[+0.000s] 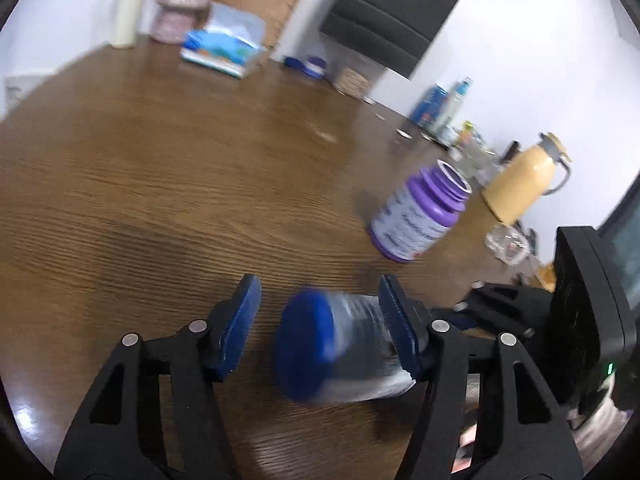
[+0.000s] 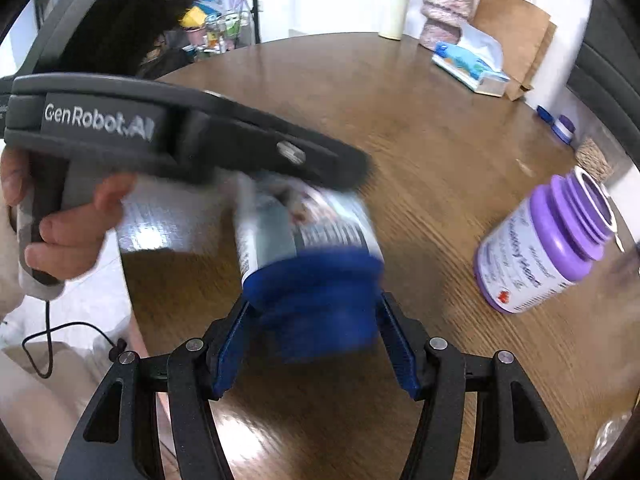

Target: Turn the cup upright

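- Wooden table point(image 2: 460, 120), round edge, fills both of my views; everything sits on it.
- Left gripper point(image 1: 320, 320): my wrist cam shows its jaws spread wide. The right blue pad point(image 1: 394, 312) touches the container's side, the left pad is clear of it. In the right wrist view the same tool reaches in from the left above the container, held by a hand point(image 2: 60, 232).
- Right gripper point(image 2: 314, 344): blue pads on both sides of the container's blue end, jaws closed on it as far as the motion blur lets me see.
- Cup point(image 2: 304, 248): really a clear-walled container with a printed label and a blue cap end. It lies on its side, not upright, near the table's front edge. In my left view it lies crosswise between the fingers, blue end to the left. Blurred in both views.
- Purple bottle point(image 2: 548, 248): no lid, standing on the table right of the cup, well apart.
- Yellow flask point(image 1: 524, 184) behind the purple bottle.
- Brown paper bag point(image 2: 516, 36), tissue pack point(image 2: 472, 64) and a cream bottle point(image 2: 396, 4) at the far edge.
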A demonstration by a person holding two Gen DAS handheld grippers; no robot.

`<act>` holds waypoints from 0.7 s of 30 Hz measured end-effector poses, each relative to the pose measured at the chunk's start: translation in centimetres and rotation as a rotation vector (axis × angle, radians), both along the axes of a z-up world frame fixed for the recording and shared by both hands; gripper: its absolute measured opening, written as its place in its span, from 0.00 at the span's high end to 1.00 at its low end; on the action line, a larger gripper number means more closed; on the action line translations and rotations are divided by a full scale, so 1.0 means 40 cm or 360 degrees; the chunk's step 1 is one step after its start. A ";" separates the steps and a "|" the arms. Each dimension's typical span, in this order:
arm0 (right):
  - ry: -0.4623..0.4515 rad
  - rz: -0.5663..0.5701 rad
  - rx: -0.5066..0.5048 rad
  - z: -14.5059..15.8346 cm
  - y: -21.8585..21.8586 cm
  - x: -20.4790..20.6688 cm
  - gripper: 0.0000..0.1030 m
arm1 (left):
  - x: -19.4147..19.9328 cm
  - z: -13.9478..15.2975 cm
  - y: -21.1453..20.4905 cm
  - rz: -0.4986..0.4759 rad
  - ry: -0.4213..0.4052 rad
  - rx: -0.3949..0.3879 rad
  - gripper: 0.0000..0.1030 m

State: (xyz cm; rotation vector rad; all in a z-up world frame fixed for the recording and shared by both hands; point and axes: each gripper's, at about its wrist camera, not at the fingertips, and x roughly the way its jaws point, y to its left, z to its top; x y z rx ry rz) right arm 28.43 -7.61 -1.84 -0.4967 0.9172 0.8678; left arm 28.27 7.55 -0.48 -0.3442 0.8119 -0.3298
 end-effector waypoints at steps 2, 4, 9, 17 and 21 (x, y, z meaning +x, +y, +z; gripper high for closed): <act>-0.0019 -0.0063 0.0021 0.002 -0.026 0.011 0.35 | -0.021 0.004 0.010 0.0045 0.0001 0.0066 0.44; -0.0022 -0.0158 0.0072 0.007 -0.062 0.011 0.35 | -0.046 0.011 0.004 0.0066 -0.0013 0.0164 0.44; 0.0004 -0.0394 0.0283 0.021 -0.123 0.030 0.35 | -0.062 0.045 -0.021 -0.0016 -0.0020 0.0222 0.30; 0.0007 -0.0681 0.0485 0.031 -0.225 0.002 0.35 | 0.004 0.011 -0.106 -0.0249 0.0286 0.0296 0.15; 0.0006 -0.0763 0.0535 0.036 -0.288 -0.017 0.35 | 0.034 -0.028 -0.124 -0.0350 0.0437 0.0271 0.24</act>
